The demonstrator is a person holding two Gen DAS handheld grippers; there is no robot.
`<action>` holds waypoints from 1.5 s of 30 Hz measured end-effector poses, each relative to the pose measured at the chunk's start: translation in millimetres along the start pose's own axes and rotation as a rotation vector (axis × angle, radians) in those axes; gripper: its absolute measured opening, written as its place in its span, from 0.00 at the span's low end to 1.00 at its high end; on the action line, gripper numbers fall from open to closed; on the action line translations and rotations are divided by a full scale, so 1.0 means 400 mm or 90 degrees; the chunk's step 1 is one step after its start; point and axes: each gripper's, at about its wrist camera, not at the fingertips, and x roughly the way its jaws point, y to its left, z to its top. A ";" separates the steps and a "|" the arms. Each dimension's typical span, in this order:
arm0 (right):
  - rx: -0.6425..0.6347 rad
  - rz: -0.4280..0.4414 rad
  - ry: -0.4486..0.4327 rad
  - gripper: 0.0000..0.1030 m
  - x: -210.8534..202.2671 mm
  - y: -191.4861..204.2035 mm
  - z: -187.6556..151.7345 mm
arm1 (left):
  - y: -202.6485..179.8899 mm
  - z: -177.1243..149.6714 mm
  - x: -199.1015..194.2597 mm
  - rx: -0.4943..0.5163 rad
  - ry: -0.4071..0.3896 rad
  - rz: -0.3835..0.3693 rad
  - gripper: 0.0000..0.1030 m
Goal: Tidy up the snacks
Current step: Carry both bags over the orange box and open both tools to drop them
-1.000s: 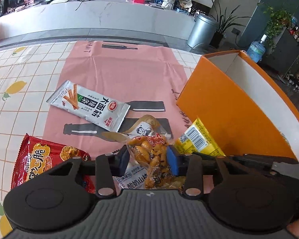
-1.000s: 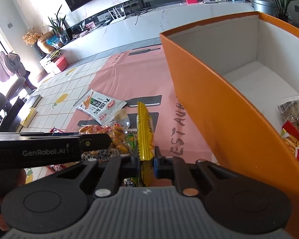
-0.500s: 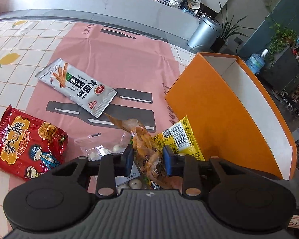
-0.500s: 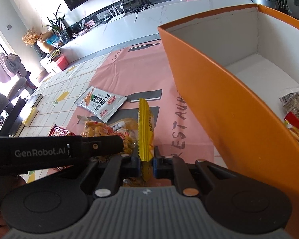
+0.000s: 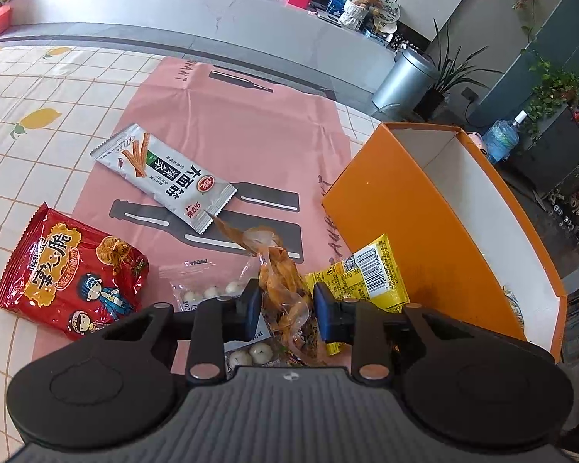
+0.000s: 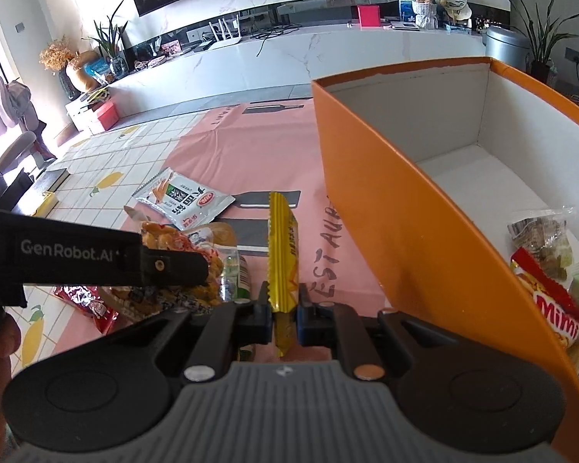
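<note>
Orange box [image 6: 424, 231], white inside; pink mat [image 5: 251, 135] with grey bottle prints; at nine o'clock, red packet [image 5: 73, 274].

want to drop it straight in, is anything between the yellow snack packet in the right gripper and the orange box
Only the orange box's own near wall. The right hand-held gripper holds the yellow snack packet beside that wall, below its rim, so the packet likely has to go up and over. No other object shows between them.
</note>
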 end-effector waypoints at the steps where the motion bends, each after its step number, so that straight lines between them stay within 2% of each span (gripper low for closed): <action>1: -0.004 -0.001 -0.007 0.06 -0.011 0.003 0.003 | 0.000 0.000 -0.007 0.000 -0.002 -0.002 0.31; 11: -0.051 -0.006 -0.056 0.06 -0.118 0.040 0.025 | -0.035 0.021 -0.121 0.017 -0.058 -0.029 0.30; 18: -0.067 -0.008 -0.085 0.06 -0.212 0.027 0.051 | -0.105 0.042 -0.178 0.047 -0.090 -0.055 0.30; 23: -0.080 -0.025 -0.110 0.06 -0.290 -0.010 0.088 | -0.177 0.062 -0.204 0.079 -0.113 -0.080 0.30; 28: -0.079 -0.061 -0.114 0.06 -0.344 -0.082 0.132 | -0.258 0.085 -0.195 0.114 -0.114 -0.110 0.30; 34: -0.076 -0.095 -0.083 0.06 -0.348 -0.182 0.174 | -0.353 0.106 -0.131 0.171 -0.082 -0.134 0.30; 45: -0.110 -0.134 0.007 0.06 -0.238 -0.342 0.217 | -0.448 0.125 0.061 0.247 0.017 -0.132 0.29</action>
